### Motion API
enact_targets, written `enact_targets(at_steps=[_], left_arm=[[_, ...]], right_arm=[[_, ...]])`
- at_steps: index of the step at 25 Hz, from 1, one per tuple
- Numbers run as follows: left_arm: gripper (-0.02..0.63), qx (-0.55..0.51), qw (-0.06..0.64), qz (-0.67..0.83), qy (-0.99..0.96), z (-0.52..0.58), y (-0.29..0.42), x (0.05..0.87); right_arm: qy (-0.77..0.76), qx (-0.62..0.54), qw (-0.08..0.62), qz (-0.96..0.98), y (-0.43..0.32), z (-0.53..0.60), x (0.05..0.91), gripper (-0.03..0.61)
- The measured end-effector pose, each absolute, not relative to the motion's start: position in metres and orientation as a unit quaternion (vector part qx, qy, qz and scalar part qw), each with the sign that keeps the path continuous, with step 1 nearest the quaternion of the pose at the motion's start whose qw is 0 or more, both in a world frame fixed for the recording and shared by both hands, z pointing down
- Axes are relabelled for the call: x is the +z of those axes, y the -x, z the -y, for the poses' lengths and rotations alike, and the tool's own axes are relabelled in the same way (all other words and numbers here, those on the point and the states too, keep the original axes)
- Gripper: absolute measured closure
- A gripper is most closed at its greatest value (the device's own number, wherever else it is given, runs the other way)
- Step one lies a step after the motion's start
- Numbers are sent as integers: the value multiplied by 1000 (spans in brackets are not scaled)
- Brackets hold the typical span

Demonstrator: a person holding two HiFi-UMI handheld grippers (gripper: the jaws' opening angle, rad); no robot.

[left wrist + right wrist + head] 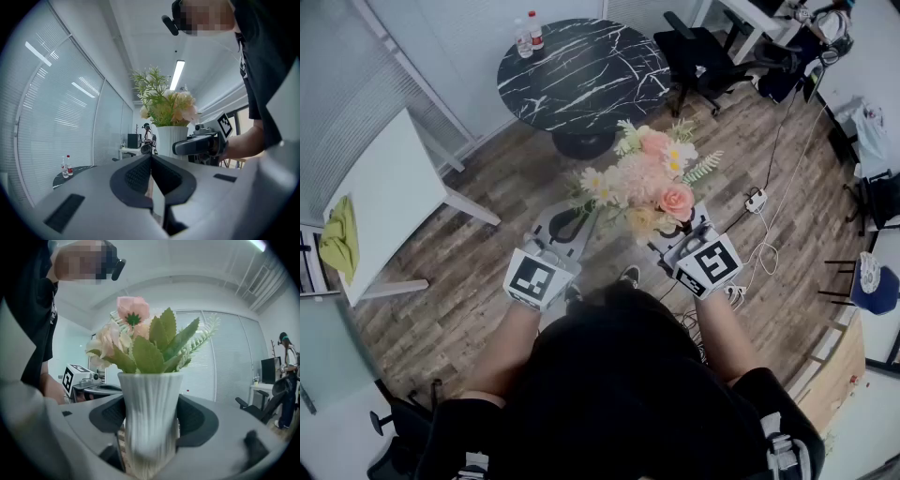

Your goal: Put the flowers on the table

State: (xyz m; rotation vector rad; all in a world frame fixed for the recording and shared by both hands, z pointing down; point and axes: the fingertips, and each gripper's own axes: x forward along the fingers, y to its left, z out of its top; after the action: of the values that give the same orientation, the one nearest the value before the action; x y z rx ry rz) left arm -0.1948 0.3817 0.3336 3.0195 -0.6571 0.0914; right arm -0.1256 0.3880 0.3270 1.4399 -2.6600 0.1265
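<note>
A bunch of pink, cream and white flowers (647, 183) stands in a ribbed white vase (150, 418). My right gripper (677, 232) is shut on that vase, with a jaw pressed to each side of it, and holds it upright above the wooden floor. The leaves and a pink rose (133, 310) rise over the vase rim. My left gripper (567, 225) is beside it on the left, shut with nothing between its pads (151, 161). From the left gripper view, the vase (168, 138) and right gripper (201, 145) show close ahead. The round black marble table (581, 75) lies ahead.
Two bottles (530, 37) stand at the marble table's far left edge. A white table (389, 197) with a yellow-green cloth (339, 239) is at left. A black office chair (703, 56) stands behind right. A power strip and cables (757, 200) lie on the floor.
</note>
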Motion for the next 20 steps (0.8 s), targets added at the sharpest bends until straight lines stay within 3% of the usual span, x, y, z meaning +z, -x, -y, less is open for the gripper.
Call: enact_targets(at_steps=[20], left_arm=[[600,21,10,212,-977,-372,190,353]], right_arm=[[-480,40,59,875,109,-383,347,247]])
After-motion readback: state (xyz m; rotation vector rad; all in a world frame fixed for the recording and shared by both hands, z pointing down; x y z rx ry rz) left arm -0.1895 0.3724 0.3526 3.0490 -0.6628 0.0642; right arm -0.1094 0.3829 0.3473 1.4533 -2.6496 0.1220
